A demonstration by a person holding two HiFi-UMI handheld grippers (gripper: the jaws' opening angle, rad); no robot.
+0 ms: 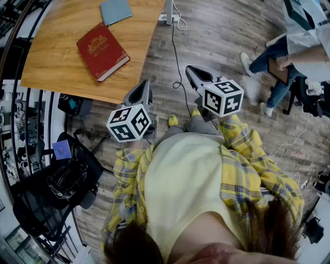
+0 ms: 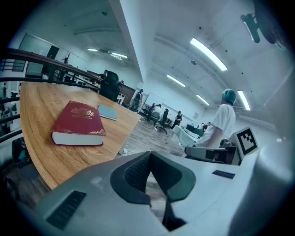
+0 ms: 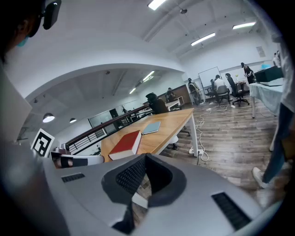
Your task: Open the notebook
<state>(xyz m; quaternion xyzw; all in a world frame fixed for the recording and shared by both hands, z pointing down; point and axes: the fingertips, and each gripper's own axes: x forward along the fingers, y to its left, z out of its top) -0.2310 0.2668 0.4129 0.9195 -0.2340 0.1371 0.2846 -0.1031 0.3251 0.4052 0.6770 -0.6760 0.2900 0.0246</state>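
A: Both tongs first: left tongs point(image 1: 146, 83) and right tongs point(image 1: 191, 70) sit in the middle of the head view, tips pointing up the frame. How are the jaws?

B: In the left gripper view the pads are pressed together at the tips, with nothing between them. The right gripper view is the same: tips meeting, empty.

A: And the notebook point(image 1: 102, 50)?

B: Red cover, gold emblem, lying flat and closed on the table point(image 1: 51, 67), upper left of the head view. It's up and left of both tongs and well apart from them, so neither touches it. The left tongs are just beside the table's near edge. The right tongs are further right, over the floor point(image 1: 221, 36).

A: From the tongs' own views?

B: In the left gripper view the notebook is left of centre, up and left of the closed jaws, page edges toward the camera. In the right gripper view it's just above the jaw tips, slightly left of them.

A: Anything with it?

B: A blue book point(image 1: 114, 10), just beside the notebook's far corner at the top edge of the head view. I can't tell whether they touch.
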